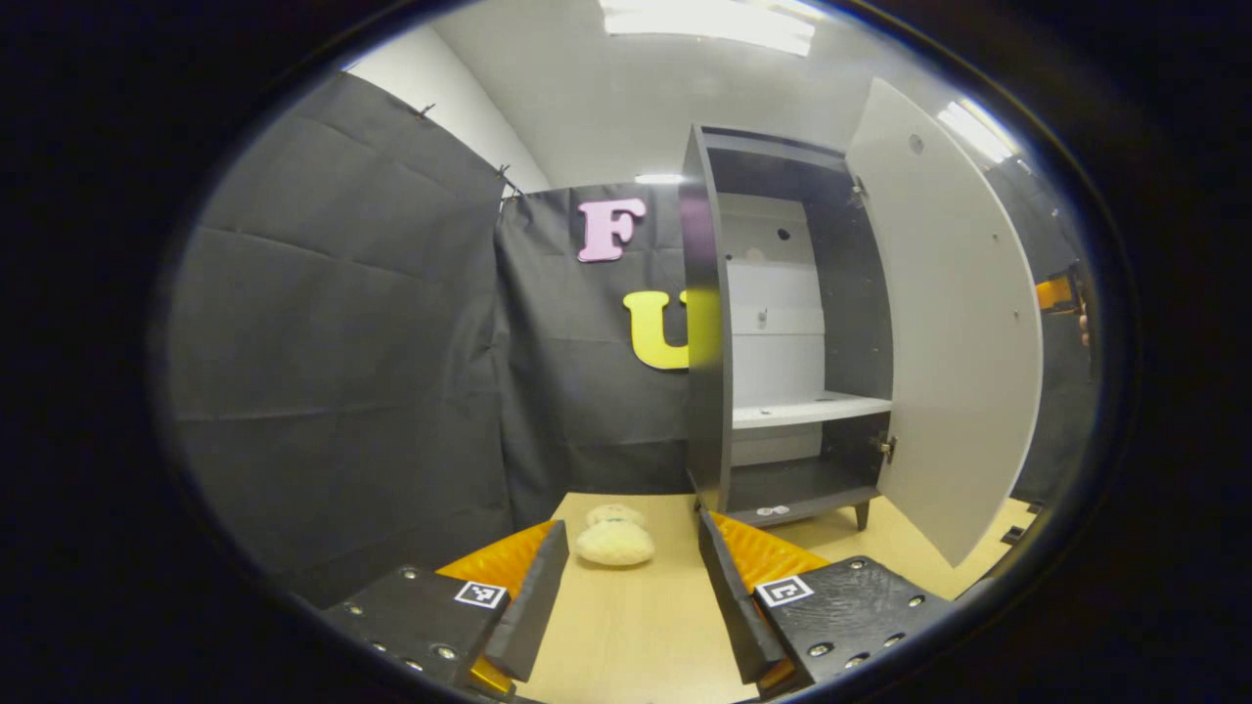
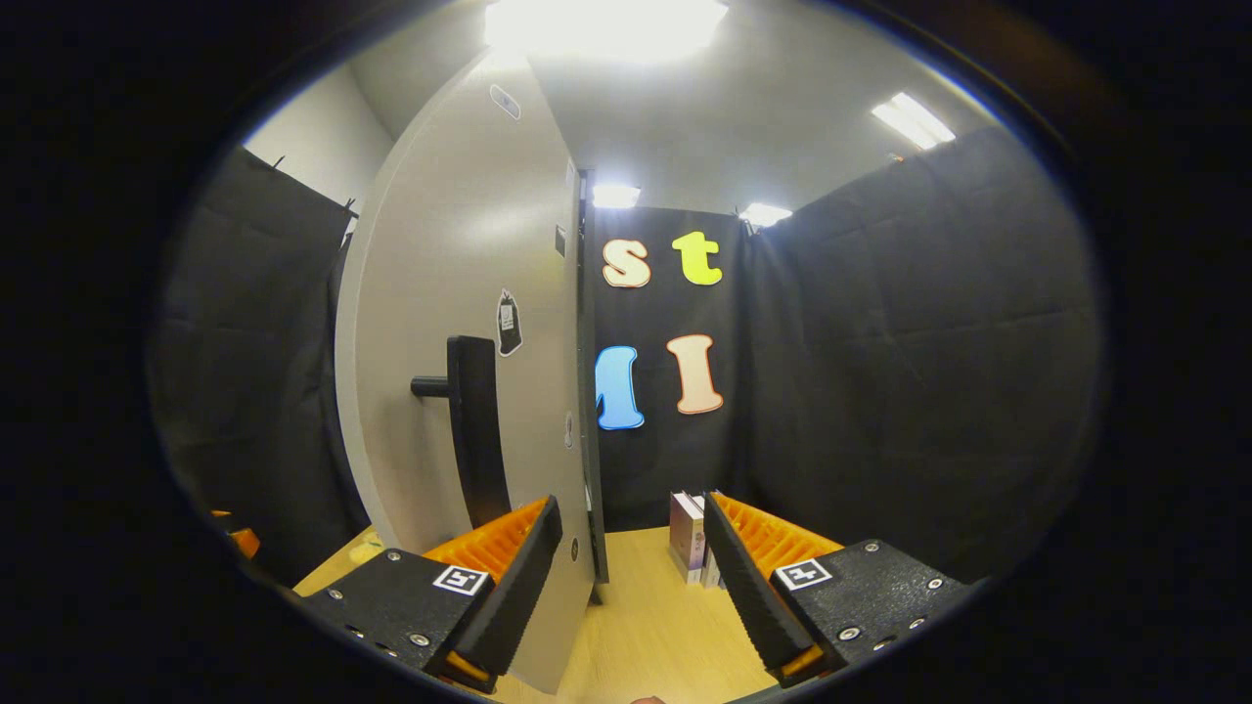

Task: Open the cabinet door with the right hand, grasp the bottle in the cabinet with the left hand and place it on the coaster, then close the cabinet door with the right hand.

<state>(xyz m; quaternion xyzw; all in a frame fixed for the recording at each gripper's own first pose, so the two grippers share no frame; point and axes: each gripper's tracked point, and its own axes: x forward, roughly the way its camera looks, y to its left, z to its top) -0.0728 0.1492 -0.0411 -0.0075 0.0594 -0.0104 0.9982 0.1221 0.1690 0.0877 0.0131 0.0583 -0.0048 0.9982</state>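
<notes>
We are seeing no bottle on the cabinet (image 1: 782,323) shelves ahead of our left tongs (image 1: 626,596), spread and empty. Our right tongs (image 2: 631,587), also spread, are straddling the door (image 2: 460,372) edge; swinging carelessly risks knocking the books (image 2: 688,538).

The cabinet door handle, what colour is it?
Black. The handle shows best in the right gripper view, on the pale door.

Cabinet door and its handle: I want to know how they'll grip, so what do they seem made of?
The door looks like painted or laminated board: flat, matte light grey, a thin dark edge, soft glare from the lights. The handle looks like matte black plastic or coated metal; its dull, even surface leaves that open.
</notes>
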